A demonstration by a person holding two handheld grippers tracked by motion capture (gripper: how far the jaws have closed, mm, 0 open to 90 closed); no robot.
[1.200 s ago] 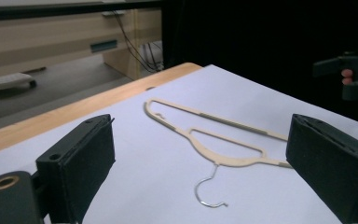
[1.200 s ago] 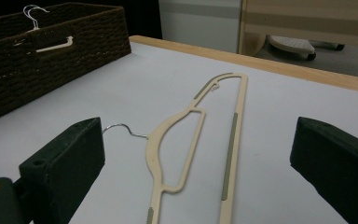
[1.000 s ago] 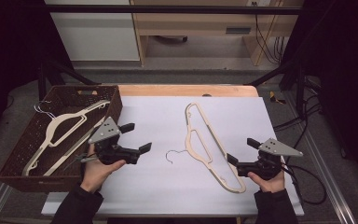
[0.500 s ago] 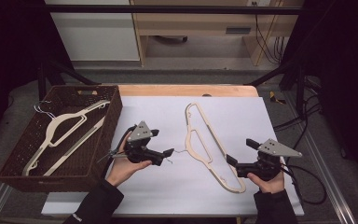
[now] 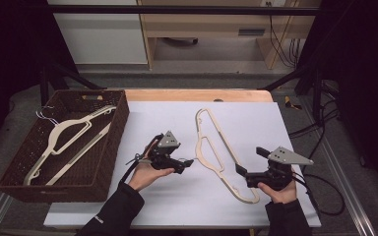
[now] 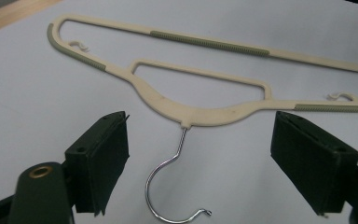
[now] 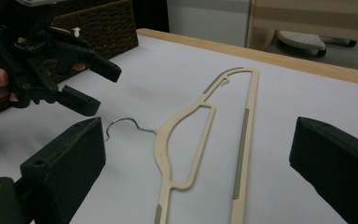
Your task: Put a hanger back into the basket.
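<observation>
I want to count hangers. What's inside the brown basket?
Inside the basket lie two cream hangers, one across the other, metal hooks toward its far left corner. The near wall hides a strip of the bottom, so anything lying flat there can't be seen.

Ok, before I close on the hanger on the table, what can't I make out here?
- High view: the hanger's wire hook, hidden by the left gripper.
- Right gripper view: the hanger's near end, cut off by the bottom edge.
- High view: how many hangers lie in the wicker basket; they overlap.
</observation>
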